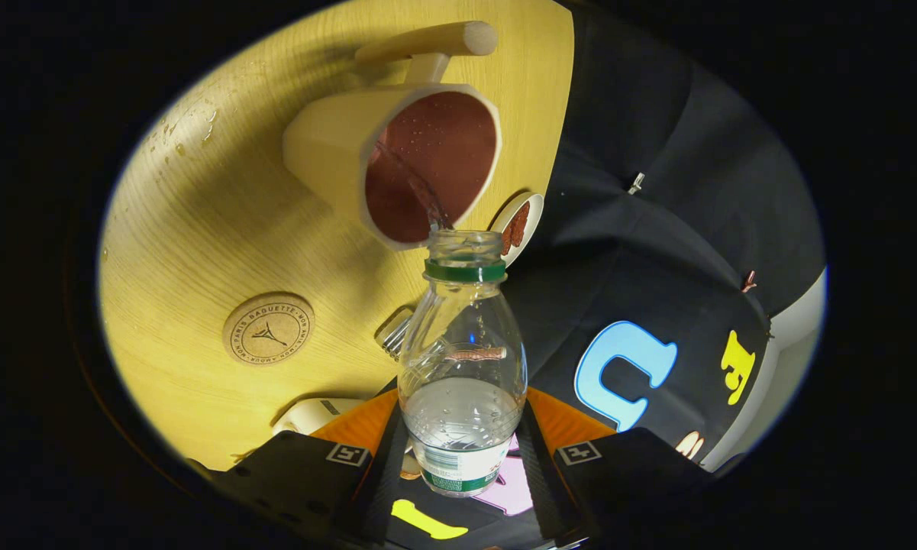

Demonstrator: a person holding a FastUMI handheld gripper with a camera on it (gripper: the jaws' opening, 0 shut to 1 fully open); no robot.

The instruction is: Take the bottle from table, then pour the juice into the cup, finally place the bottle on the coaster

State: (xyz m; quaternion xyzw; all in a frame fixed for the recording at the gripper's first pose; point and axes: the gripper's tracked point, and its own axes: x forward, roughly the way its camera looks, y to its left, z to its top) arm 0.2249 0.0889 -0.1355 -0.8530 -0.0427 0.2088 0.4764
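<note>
My gripper point(462, 458) is shut on a clear plastic bottle point(462, 359) with a green neck ring, held between the fingers and tipped toward the table. A thin stream of clear liquid runs from the bottle's open mouth point(464, 243) into a cream cup point(397, 164) with a reddish-brown inside, just beyond the mouth. A little liquid lies in the bottle's lower part. A round wooden coaster point(268, 329) with a stamped emblem lies on the yellow wooden table point(198, 229), to the left of the bottle and nearer than the cup.
The cup has a long wooden handle point(427, 42) on its far side. A small round disc with a brown butterfly point(518, 225) lies by the table edge right of the cup. A clear ridged object point(394, 332) and a white object point(317, 412) sit near the fingers. Water drops point(191, 126) mark the far table.
</note>
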